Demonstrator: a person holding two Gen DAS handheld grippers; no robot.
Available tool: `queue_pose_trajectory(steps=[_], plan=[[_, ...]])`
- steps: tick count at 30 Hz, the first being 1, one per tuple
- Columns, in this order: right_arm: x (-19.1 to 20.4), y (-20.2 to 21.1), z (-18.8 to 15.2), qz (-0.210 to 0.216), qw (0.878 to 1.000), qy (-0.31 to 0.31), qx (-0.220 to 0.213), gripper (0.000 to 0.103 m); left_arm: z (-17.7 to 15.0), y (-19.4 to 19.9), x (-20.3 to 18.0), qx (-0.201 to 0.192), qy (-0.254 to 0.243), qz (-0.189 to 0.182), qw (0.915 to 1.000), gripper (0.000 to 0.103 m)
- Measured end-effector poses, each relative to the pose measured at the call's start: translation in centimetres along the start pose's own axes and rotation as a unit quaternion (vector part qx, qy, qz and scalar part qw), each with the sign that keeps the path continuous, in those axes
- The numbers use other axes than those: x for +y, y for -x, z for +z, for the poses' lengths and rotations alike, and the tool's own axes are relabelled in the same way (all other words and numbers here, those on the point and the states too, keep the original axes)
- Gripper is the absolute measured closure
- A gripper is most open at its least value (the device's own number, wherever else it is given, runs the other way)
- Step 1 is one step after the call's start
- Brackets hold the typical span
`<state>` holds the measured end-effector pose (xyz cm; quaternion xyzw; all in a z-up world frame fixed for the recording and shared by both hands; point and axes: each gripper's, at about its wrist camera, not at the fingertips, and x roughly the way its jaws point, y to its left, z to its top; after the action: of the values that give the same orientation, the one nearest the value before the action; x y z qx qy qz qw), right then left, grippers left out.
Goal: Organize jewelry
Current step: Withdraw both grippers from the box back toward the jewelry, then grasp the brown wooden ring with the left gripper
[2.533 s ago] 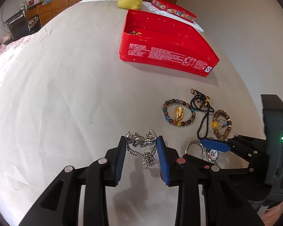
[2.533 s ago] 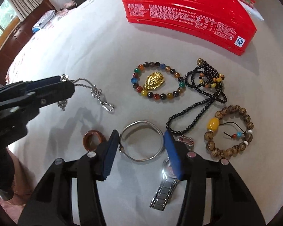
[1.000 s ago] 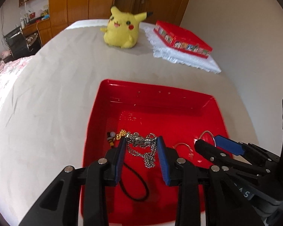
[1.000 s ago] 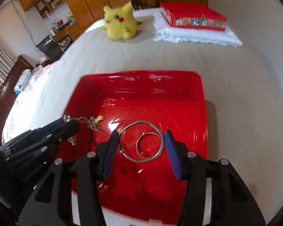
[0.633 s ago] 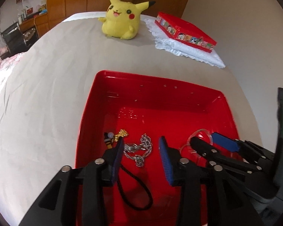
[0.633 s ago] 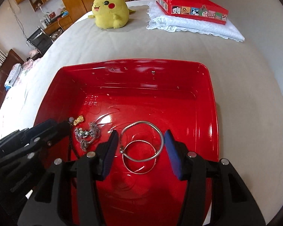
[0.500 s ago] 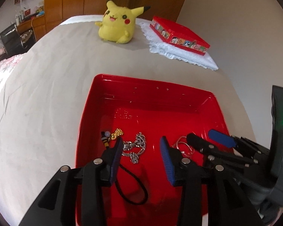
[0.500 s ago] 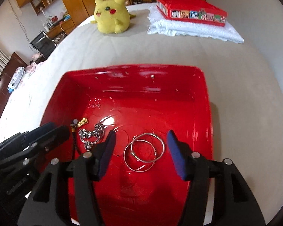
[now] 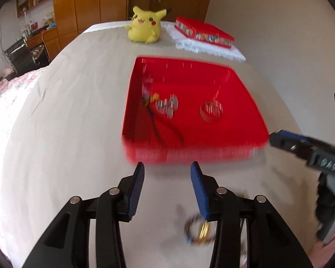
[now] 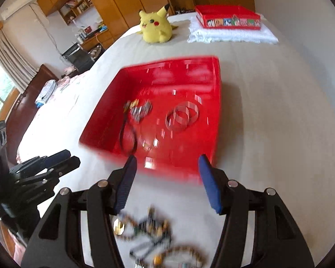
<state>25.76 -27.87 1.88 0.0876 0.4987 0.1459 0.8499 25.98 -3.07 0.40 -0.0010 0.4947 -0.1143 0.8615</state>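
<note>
A red box (image 9: pixel 245 102) (image 10: pixel 215 120) lies on the bed. Inside it are a silver chain (image 9: pixel 167 106) (image 10: pixel 141 111), silver bangles (image 9: pixel 211 111) (image 10: pixel 182 116) and a black cord with a gold charm (image 9: pixel 153 109) (image 10: pixel 127 134). My left gripper (image 9: pixel 167 178) is open and empty, short of the box's near wall. My right gripper (image 10: pixel 166 178) is open and empty, also short of the box. A multicolour bead bracelet with a gold charm (image 9: pixel 198 232) (image 10: pixel 120 225) and dark and wooden bead strings (image 10: pixel 158 241) lie on the sheet under the grippers, blurred.
A yellow plush toy (image 9: pixel 144 27) (image 10: pixel 156 28) sits at the bed's far end. A second red box (image 9: pixel 203 32) (image 10: pixel 229 20) rests on a white lace cloth (image 10: pixel 232 36). A wall runs along the right; furniture stands at the left.
Both grippers let go of the silver chain and the bangle inside the red box, opened wider, and pulled back out of the box toward the beads on the sheet.
</note>
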Motion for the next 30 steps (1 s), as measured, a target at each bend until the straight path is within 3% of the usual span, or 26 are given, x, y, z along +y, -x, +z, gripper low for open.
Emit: queue_pose_trajectory(steps=[9, 17, 30], plan=[[0.3, 2.6, -9.9, 0.002, 0.999, -0.004, 0.034, 0.046, -10.0, 2.6, -0.1, 0.029, -0.01, 0.013, 0.9994, 0.06], [2.2, 3.1, -16.3, 0.004, 0.999, -0.002, 0.054, 0.046, -14.6, 3.4, -1.2, 0.031, -0.012, 0.014, 0.9993, 0.054], [3.8, 2.2, -18.7, 0.021, 0.997, -0.008, 0.069, 0.046, -16.6, 1.2, -1.8, 0.052, -0.008, 0.016, 0.9985, 0.054]])
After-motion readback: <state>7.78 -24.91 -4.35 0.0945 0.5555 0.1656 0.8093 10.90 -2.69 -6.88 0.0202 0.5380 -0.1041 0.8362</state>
